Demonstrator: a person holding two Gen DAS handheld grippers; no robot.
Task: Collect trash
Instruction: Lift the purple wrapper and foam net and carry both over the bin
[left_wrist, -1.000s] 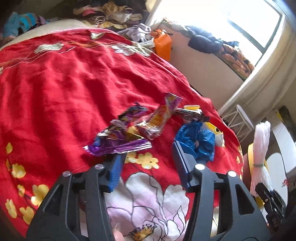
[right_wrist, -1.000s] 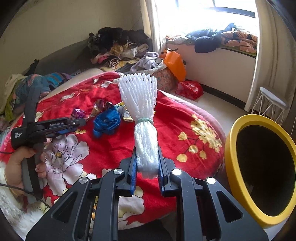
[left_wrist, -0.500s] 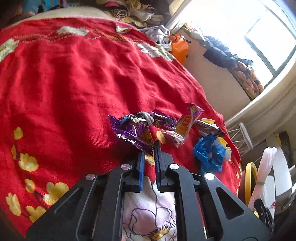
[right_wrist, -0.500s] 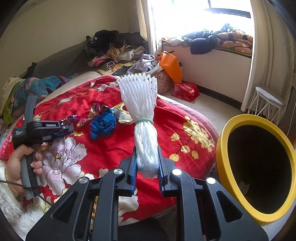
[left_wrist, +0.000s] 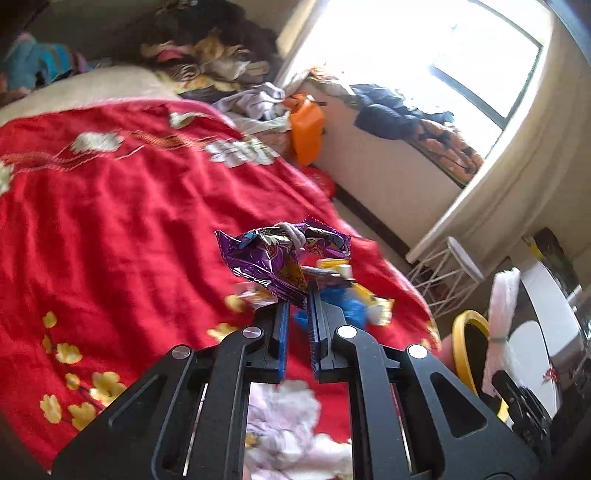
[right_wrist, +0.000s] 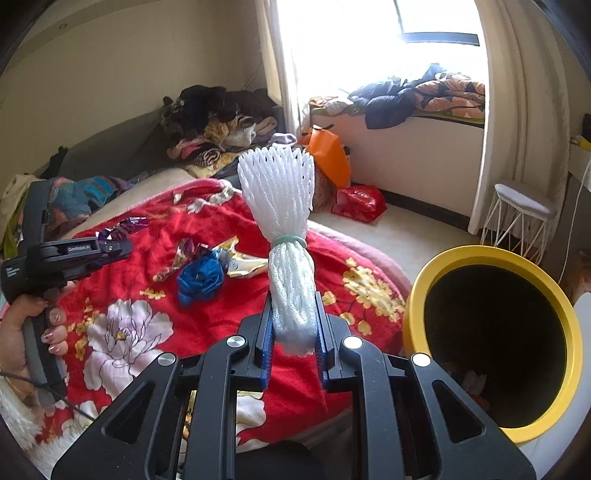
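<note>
On the left, the left gripper (left_wrist: 297, 295) has its jaws clamped on a purple foil wrapper (left_wrist: 273, 258), lifted clear of the red bedspread (left_wrist: 110, 229); its print is too crumpled to read. White lettering on the gripper's side is too small to make out. Past those jaws lie a blue wrapper (right_wrist: 201, 277) and a gold one (right_wrist: 243, 264). The right gripper (right_wrist: 293, 325) is clamped on a white foam net (right_wrist: 280, 221), with a yellow bin (right_wrist: 491, 258) just right of its jaws.

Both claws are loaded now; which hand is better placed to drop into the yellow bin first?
Right. Its claw, shut on the foam net, is beside the bin. The left claw, holding the purple wrapper, is over the bed, farther away.
</note>
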